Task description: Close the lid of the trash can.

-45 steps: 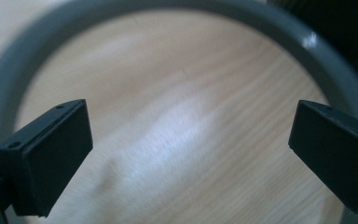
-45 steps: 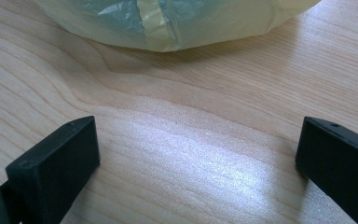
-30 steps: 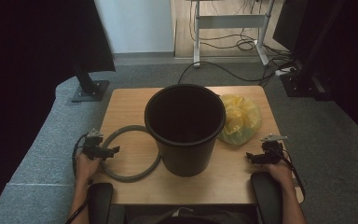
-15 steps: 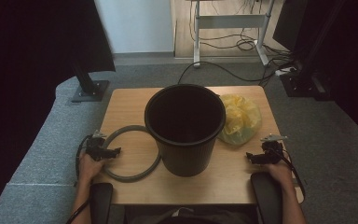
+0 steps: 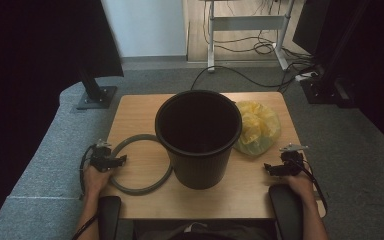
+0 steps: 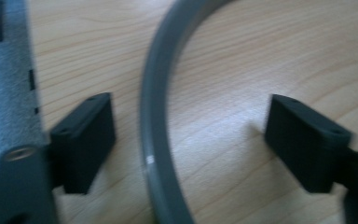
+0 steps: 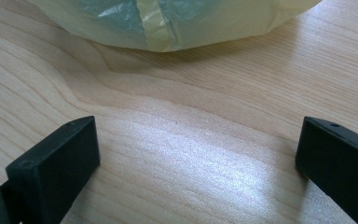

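**Grey ring: straddled by the left tongs, not yet gripped**

Grey ring point(image 5: 141, 164) lies flat on the wooden worktop point(image 5: 252, 187), at its left side, with its right arc running up against the foot of the black bin point(image 5: 199, 137). The left tongs point(image 5: 121, 159) are set over the ring's left arc. In the left gripper view the grey band point(image 6: 156, 135) passes between the two black jaws, which stand wide apart, one outside the ring and one inside; neither jaw touches the band. The grasp is therefore prepared but not made, and the ring has not left the worktop.

The bin stands upright at the centre of the worktop, its mouth bare and its inside dark. Behind and to its right rests a crumpled yellow plastic bag point(image 5: 258, 127), just beside the bin wall. The right tongs point(image 5: 268, 168) wait near the right front edge, jaws spread and holding nothing, pointing toward the bag point(image 7: 177, 21) across bare wood.

By this reading the work stands at its opening: closing on the ring and every step after that remain.
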`<state>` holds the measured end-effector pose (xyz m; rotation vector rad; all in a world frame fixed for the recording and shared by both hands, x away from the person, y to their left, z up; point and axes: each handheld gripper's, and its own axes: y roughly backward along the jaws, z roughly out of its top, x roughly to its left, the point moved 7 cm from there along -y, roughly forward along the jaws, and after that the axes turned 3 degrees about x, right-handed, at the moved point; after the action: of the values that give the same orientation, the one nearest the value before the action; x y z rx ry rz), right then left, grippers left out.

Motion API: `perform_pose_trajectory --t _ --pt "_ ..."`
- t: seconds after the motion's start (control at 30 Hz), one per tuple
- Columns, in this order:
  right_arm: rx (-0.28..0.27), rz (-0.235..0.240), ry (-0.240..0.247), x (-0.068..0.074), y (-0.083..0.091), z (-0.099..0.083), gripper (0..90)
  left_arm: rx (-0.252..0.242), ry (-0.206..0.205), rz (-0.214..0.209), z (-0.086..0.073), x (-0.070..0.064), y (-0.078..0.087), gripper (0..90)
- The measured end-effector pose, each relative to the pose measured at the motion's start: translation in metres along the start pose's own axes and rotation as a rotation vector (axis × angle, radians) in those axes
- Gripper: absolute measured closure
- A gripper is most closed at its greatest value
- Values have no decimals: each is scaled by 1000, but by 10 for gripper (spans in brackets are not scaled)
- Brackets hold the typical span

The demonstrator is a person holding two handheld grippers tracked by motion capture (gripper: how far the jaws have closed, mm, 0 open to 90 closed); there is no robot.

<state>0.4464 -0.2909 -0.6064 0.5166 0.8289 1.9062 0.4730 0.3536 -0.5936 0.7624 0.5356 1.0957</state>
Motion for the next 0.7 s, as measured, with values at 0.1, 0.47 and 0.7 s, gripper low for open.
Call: perform_pose_trajectory --t 0.1,0.47,0.7 --pt "0 0 0 0 0 0 0 7 19 13 0 3 2 316" --pt "0 4 4 1 0 0 0 20 67 26 -2 9 9 700" --pt "0 4 4 1 0 0 0 44 84 25 -1 8 10 782"
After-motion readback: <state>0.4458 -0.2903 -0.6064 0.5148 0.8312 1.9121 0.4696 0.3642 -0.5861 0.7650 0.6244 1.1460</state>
